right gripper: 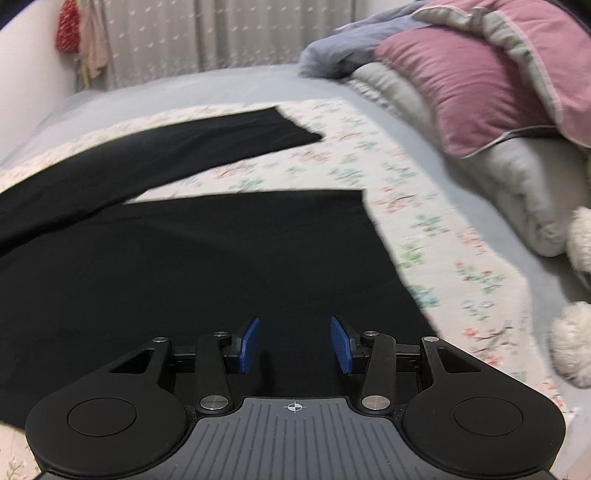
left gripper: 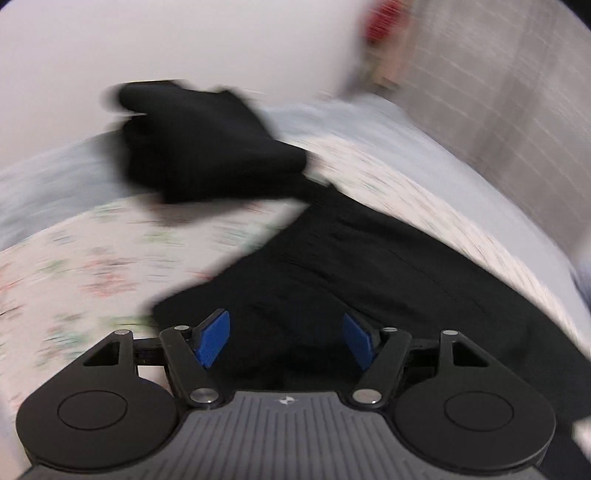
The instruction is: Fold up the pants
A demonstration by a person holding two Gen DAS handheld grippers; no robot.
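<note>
Black pants (right gripper: 207, 266) flat on floral sheet (right gripper: 424, 206), right hand-held gripper (right gripper: 294, 345) parted above, empty

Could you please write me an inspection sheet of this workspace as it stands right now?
Surface: a floral cloth spread over a grey-blue bed sheet.
Job's things: black pants lie on the cloth, two legs spread apart in the right wrist view; a bunched black piece shows blurred in the left wrist view.
Clutter: pink pillow, grey bedding, white plush toy.
Grippers: left gripper open, nothing between the pads; right gripper open over the pants.
Cables: nothing seen.
Surroundings: curtain, white wall, red item hanging.
</note>
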